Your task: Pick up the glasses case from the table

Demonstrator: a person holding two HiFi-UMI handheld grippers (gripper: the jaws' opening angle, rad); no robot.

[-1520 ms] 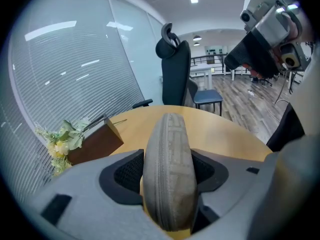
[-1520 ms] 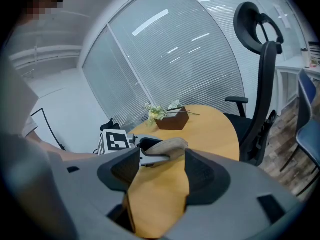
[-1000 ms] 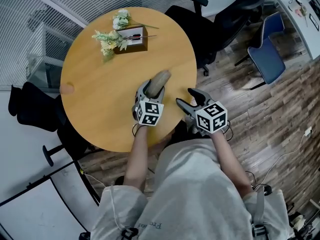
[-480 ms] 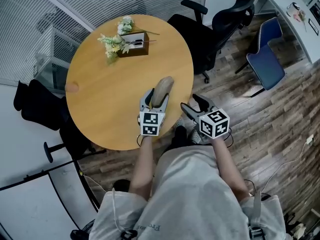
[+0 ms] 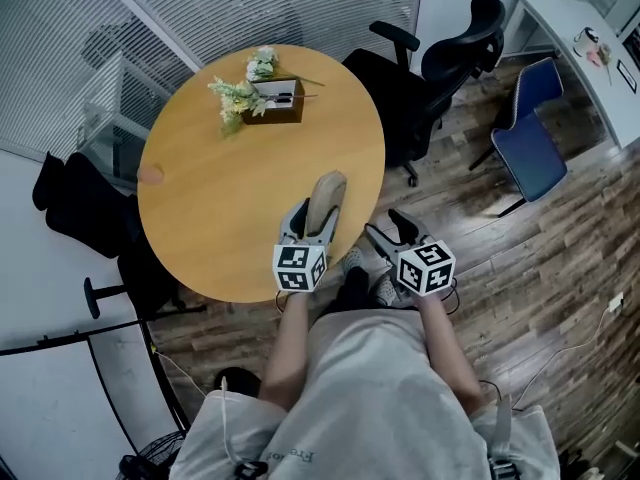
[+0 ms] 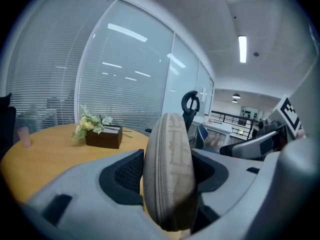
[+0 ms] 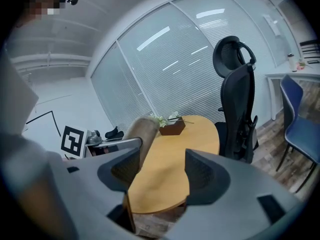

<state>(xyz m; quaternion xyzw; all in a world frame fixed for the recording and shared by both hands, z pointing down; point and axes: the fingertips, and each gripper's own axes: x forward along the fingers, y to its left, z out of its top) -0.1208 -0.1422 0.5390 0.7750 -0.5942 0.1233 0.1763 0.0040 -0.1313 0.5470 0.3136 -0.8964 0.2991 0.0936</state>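
The round wooden counter lies under and ahead of the left hand-held gripper. That gripper has its two jaws wide apart, but they are pressed on the sides of the glasses case. The case stands on its thin edge between the pads, and its far end pokes out past the jaw tips. It looks to be up off the counter, so the pick-up step seems nearly done.

To do this step well, the person should hold the squeeze the same, not harder and not softer. The case is round and smooth on its sides, so it could slip out forward if the gripper tips down more. A slow, straight lift with the jaws level is safest.

The right hand-held gripper is just to the right of the left one, off the edge of the counter. Its jaws are apart and nothing is between them. It has no job right now and is best kept out of the way.

The case is zipped shut, so what is inside cannot be seen.

Far ahead of the left hand-held gripper, a bit to its left, sits a small brown box. Pale flowers stick out of the box.
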